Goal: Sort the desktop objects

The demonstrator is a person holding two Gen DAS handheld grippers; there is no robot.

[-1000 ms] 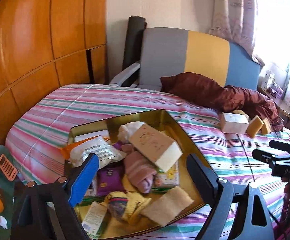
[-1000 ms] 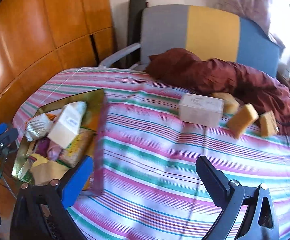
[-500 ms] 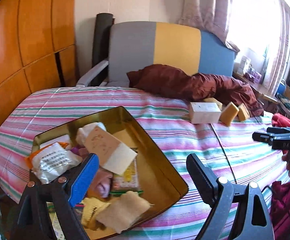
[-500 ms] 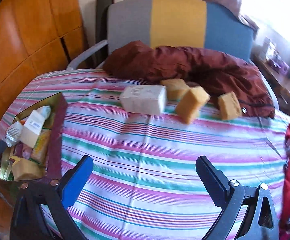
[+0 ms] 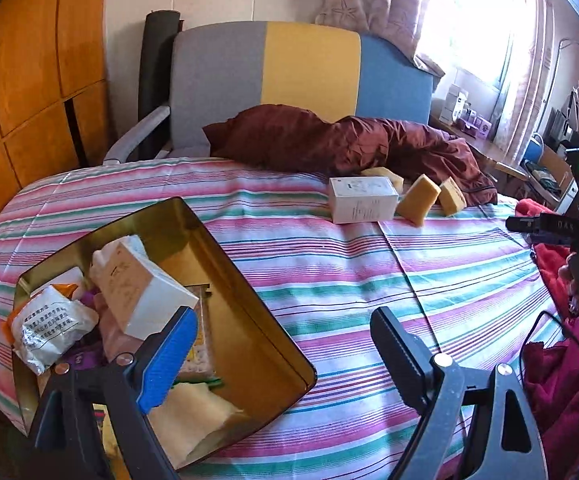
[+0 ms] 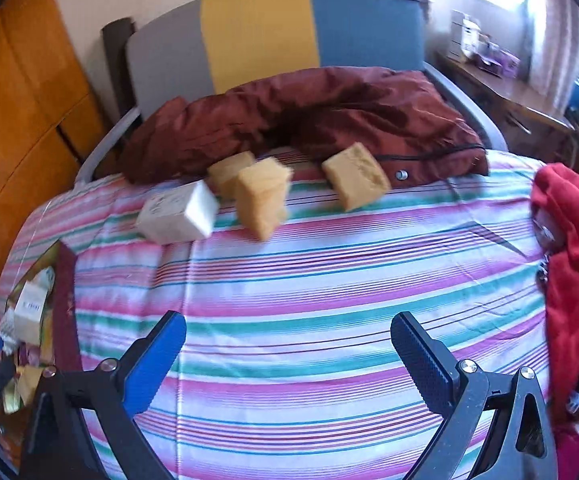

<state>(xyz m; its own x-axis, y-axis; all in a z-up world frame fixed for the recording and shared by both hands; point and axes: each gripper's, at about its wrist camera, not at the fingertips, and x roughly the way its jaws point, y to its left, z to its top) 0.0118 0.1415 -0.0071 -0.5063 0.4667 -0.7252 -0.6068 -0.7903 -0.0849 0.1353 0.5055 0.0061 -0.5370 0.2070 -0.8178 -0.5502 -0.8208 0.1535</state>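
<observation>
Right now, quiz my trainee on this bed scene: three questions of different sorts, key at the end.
1. True or false: the right gripper holds a sponge.
2. How many yellow sponges lie beside the white box?
3. The gold tray sits: A) under the left gripper fingers' blue side, B) on the maroon blanket, C) on the red cloth.

Key: 1 false, both grippers are open and empty; 2 three; 3 A.

Beside my gold tin [image 5: 249, 312], packed with boxes and packets, lie a white box [image 5: 363, 199] and three sponges [image 5: 418, 199].
</observation>
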